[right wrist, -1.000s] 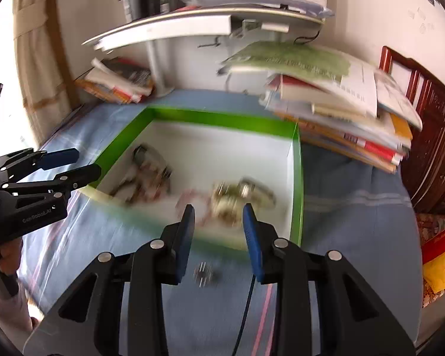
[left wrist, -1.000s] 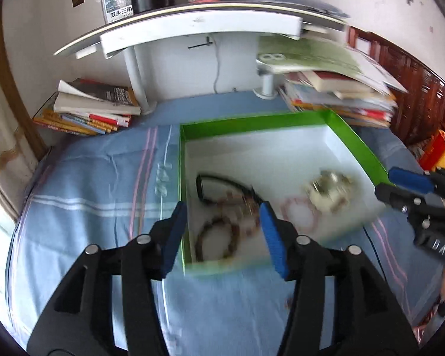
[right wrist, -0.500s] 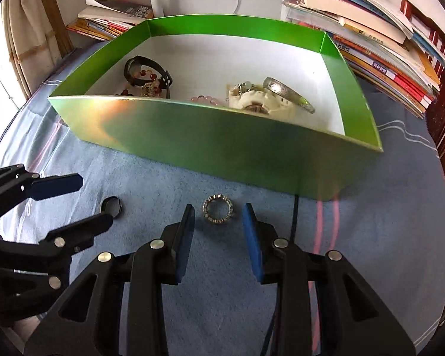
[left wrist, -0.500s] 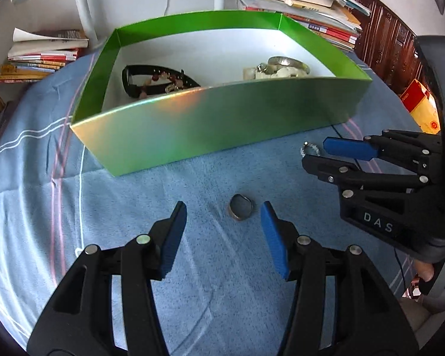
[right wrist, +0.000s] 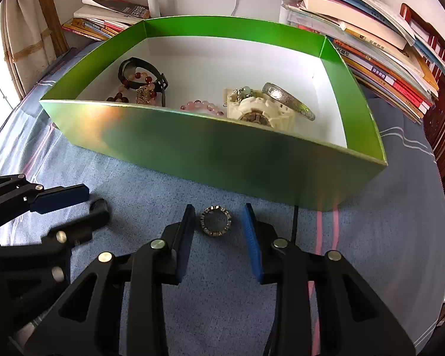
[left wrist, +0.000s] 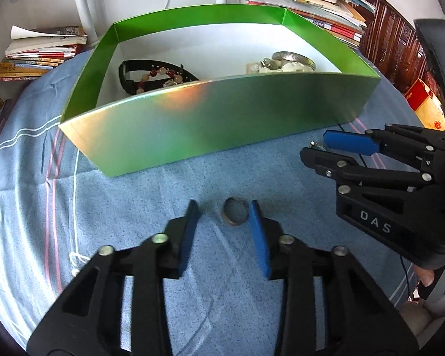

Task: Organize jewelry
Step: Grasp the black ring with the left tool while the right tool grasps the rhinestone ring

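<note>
Now both tools hang apart, the left tool [left wrist: 222, 212] bracketing a dark ring [left wrist: 235, 214], the right tool [right wrist: 218, 218] a studded ring [right wrist: 216, 221]. Tiny, hard, probably slippery: pinch across the outer rims, flat against the cloth.

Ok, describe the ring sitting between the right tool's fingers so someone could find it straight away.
Find the green box on the blue cloth; the studded ring lies flat just before its near wall, between the open fingers of the right tool. Unlike the plain dark ring at the left tool, its band is set with small stones.
</note>
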`<state>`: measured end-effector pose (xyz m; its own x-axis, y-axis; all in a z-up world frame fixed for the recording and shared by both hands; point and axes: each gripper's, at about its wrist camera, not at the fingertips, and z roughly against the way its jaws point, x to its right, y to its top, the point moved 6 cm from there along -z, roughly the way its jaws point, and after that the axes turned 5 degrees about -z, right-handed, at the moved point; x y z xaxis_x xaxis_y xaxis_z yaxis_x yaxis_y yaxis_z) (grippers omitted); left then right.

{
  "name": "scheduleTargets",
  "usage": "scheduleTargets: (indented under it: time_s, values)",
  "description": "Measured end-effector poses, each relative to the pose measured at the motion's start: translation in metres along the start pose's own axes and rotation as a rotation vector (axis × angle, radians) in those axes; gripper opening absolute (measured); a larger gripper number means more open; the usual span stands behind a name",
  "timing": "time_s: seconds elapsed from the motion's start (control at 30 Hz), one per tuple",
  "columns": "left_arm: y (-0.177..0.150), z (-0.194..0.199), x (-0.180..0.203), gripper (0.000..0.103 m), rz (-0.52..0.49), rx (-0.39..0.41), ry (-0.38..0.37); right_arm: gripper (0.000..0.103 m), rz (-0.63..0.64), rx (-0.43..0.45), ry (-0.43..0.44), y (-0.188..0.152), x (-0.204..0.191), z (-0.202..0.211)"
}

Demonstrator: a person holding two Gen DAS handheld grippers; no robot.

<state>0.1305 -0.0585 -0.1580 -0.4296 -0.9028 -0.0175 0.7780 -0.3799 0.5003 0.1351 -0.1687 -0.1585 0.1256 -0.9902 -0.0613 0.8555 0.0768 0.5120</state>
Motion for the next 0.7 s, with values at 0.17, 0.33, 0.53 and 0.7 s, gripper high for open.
scheduleTargets:
  time_s: [0.17, 0.33, 0.53, 0.7]
  values:
    - [0.0, 0.001, -0.008, 0.02, 0.023, 0.007, 0.003, 0.021, 0.016, 0.005, -0.01, -0.002, -0.003, 0.002]
    - [-0.003, 0.006, -0.015, 0.019, 0.041, 0.016, 0.012, 0.021, 0.004, 0.018, -0.009, -0.003, -0.003, 0.009]
    - [-0.004, 0.016, -0.024, 0.019, 0.064, 0.029, 0.022, 0.021, 0.003, 0.025, 0.0, -0.004, -0.004, 0.022]
    - [0.017, 0.059, -0.034, 0.019, 0.065, 0.143, 0.047, 0.021, 0.014, 0.146, 0.038, 0.02, -0.01, 0.067]
